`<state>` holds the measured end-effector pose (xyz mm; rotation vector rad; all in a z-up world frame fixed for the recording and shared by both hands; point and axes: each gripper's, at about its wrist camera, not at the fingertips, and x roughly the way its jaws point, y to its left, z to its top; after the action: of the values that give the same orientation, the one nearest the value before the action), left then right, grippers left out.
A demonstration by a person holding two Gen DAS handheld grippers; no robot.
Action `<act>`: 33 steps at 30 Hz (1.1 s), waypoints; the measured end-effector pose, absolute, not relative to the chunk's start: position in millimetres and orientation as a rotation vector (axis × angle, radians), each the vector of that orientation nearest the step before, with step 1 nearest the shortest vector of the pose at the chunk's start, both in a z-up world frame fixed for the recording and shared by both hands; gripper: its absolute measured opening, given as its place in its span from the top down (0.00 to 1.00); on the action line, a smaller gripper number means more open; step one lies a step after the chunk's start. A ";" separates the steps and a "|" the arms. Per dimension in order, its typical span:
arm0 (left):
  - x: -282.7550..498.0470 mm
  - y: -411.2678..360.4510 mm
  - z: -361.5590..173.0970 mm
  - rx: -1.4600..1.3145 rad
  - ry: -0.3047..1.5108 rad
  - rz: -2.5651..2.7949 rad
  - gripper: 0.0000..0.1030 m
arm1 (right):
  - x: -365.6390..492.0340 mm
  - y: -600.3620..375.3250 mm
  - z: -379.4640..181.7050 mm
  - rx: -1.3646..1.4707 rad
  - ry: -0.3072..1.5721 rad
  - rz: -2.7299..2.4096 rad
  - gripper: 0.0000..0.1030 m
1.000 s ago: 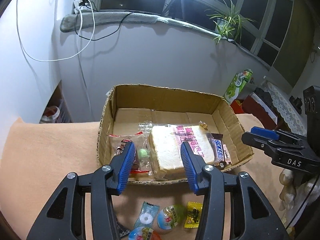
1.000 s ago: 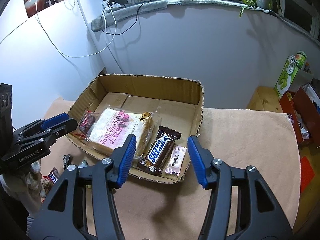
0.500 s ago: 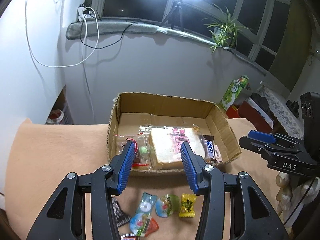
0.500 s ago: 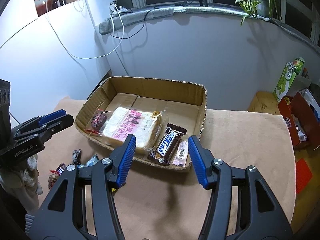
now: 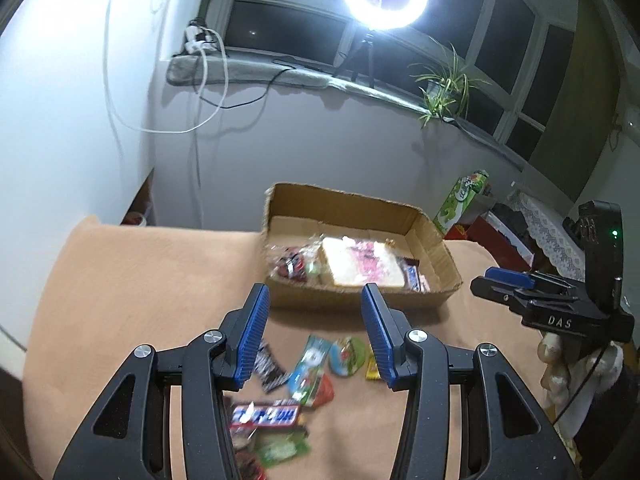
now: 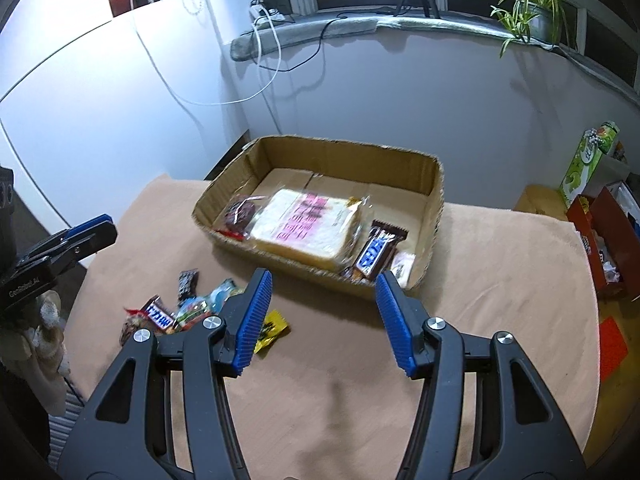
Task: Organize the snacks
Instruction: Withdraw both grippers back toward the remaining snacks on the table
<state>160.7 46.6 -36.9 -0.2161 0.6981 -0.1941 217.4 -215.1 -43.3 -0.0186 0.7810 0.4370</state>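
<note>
Two hand-held claws above a counter (image 6: 500, 264) covered in tan cloth, with a low cardboard box (image 6: 344, 152) at its far side. The box already holds a wrapped bread loaf (image 6: 308, 224) with pink print, a dark packaged snack (image 6: 240, 212) to its left, and a Snickers bar (image 6: 376, 254) with a small pale sachet (image 6: 402, 266) to its right. Loose snacks remain outside, on the cloth in front of the box: a second Snickers bar (image 5: 266, 416), a small black wrapped piece (image 5: 270, 368), a blue-green packet (image 5: 310, 372), a round green-lidded cup (image 5: 348, 356), a yellow candy packet (image 6: 272, 330) and a green wrapper (image 5: 280, 448).

The step in hand appears to be choosing the next loose item. A sound approach is to bring one claw straight down over a single piece, its pads across the narrow width, well clear of neighbours that overlap it; the yellow packet, lying apart from the heap, looks the easiest. Thin wrappers lie flat, so the pads should meet the cloth before closing.

The left claw (image 5: 314, 332) stands partly apart and empty, hovering over the loose pile and touching nothing. The right claw (image 6: 324, 320) is likewise partly apart and empty, above bare cloth near the box's front wall.
</note>
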 end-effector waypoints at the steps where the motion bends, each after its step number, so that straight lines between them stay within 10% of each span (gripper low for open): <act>1: 155.4 50.5 -38.3 -0.217 0.699 -0.188 0.55 | 215.1 -213.6 -45.6 -0.021 0.785 0.443 0.45; 27: 81.9 65.6 -113.4 -0.259 0.838 -0.079 0.50 | 227.9 -173.7 -123.9 0.091 1.012 0.514 0.38; 33: 79.0 64.7 -126.6 -0.250 0.865 -0.072 0.50 | 241.8 -164.5 -138.9 0.146 1.082 0.530 0.50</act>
<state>79.0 64.7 -126.6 -0.2500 0.8646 -0.0718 241.8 -164.5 -138.9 0.1463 1.0820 0.5302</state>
